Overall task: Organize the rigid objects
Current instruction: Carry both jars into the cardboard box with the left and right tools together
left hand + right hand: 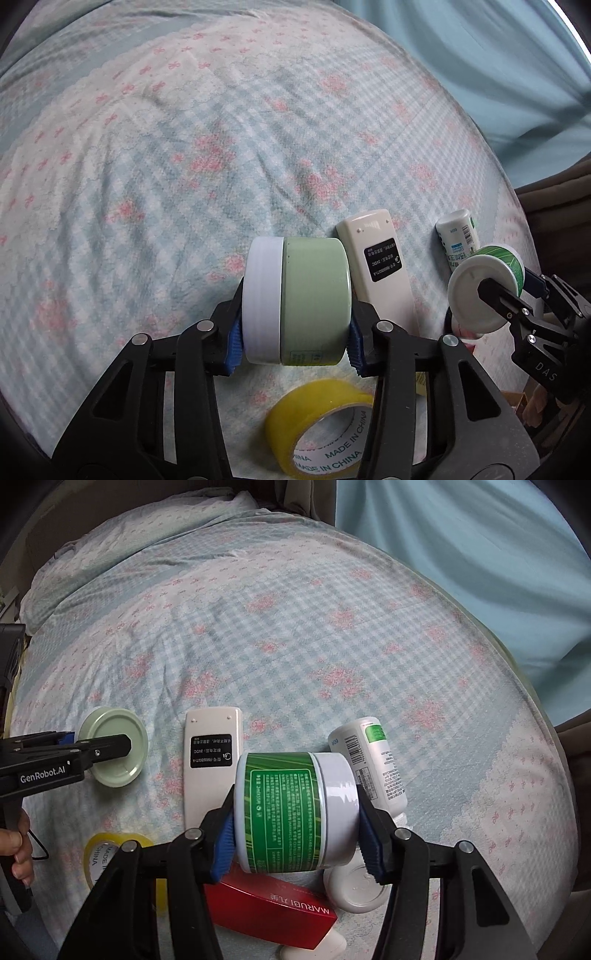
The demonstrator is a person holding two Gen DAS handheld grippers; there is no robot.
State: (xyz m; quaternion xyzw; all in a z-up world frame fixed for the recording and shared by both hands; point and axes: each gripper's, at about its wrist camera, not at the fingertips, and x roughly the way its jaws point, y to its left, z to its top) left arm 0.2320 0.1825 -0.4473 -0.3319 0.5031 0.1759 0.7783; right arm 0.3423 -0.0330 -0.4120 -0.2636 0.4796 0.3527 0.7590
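My left gripper (pixel 295 341) is shut on a pale green jar with a white lid (pixel 297 301), held on its side above the bed; the jar also shows in the right wrist view (pixel 114 747). My right gripper (pixel 297 845) is shut on a dark green labelled jar with a white lid (pixel 295 812), also on its side; it shows in the left wrist view (pixel 487 284). A cream remote (pixel 378 264) (pixel 210 764) lies face down between them. A white bottle (pixel 373 760) (pixel 458 238) lies to the right.
A yellow tape roll (pixel 323 428) (pixel 98 853) lies near the bed's front edge. A red MARUBI box (pixel 273 908) and a white round cap (pixel 356 888) lie under my right gripper. The checked floral bedspread (pixel 221 166) stretches beyond. A blue curtain (pixel 461 554) hangs at right.
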